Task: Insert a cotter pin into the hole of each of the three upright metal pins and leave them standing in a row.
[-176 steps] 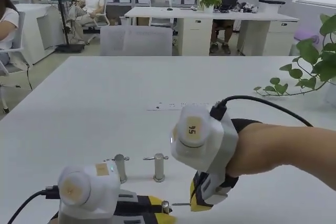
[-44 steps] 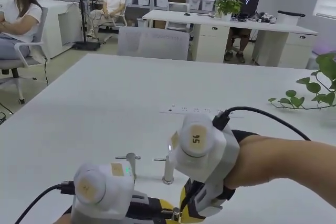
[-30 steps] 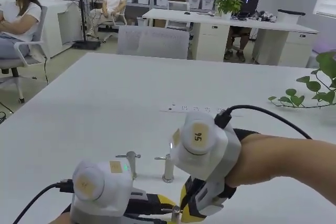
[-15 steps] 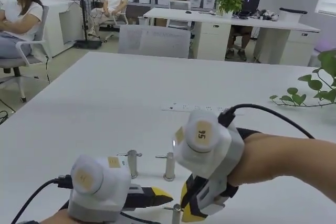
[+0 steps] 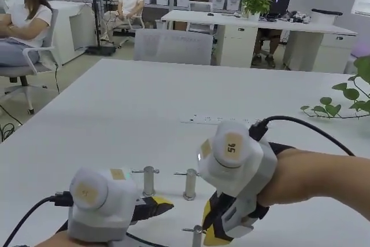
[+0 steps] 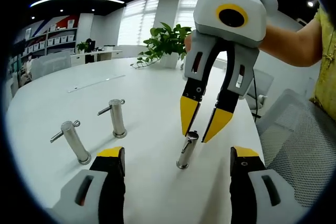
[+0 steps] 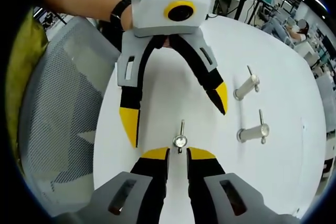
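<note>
Wide open, the left tongs (image 6: 177, 155): yellow tips spread far apart, nothing pinched, one either side of the short upright steel pin (image 6: 185, 151) nearest them on the white table (image 5: 173, 96). That pin stands close to the table's edge, with a mesh-backed office chair (image 7: 58, 129) just beyond; a thin wire cotter pin (image 7: 182, 127) pokes out sideways through its head, pointing towards the left tongs in the right gripper view. The right tongs (image 7: 179, 153) face it from the opposite side, parted by a narrow gap and gripping nothing, tips just short of the pin's round head. In the left gripper view those tips hang over the head, one each side, and whether they touch is too close to call. Further back stand two more, the rear left steel pin (image 5: 149, 180) and the rear right steel pin (image 5: 190, 184), side by side; each has a cotter pin through its top. The near pin sits in front of that pair, apart from it.
</note>
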Available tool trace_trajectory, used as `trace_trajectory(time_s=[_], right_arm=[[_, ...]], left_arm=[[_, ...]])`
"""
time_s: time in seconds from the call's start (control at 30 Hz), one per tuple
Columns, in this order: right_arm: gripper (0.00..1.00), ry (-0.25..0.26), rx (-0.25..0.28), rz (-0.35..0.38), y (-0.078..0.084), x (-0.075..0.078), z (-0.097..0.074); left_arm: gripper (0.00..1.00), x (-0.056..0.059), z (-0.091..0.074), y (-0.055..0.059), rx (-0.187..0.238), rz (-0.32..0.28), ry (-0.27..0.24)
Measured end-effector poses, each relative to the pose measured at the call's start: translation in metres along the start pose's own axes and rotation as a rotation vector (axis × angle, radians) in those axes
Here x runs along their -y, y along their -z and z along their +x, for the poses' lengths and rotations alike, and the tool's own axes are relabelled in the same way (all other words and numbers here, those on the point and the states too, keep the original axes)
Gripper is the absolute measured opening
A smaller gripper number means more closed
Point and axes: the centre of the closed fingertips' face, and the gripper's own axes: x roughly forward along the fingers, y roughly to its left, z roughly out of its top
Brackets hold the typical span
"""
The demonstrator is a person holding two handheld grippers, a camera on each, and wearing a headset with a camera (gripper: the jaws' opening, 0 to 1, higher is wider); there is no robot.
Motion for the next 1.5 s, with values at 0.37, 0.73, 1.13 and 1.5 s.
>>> trace_trajectory(time_s=[0.37, 0.73, 1.13, 1.5], right_arm=[[0.15, 0.012, 0.056, 0.031, 0.000, 0.001, -0.004], [0.16, 0.021, 0.127, 0.062, 0.002, 0.001, -0.008], [0.16, 0.042, 0.233, 0.084, -0.001, 0.002, -0.005], [0.16, 0.048, 0.299, 0.109, -0.004, 0.005, 0.003]], left_arm=[[0.89, -0.009, -0.023, -0.010, 0.058, -0.027, -0.075], [0.88, -0.001, -0.057, -0.007, 0.084, -0.034, -0.118], [0.87, 0.022, -0.079, -0.004, 0.125, -0.053, -0.157], [0.85, 0.034, -0.106, -0.004, 0.159, -0.070, -0.206]])
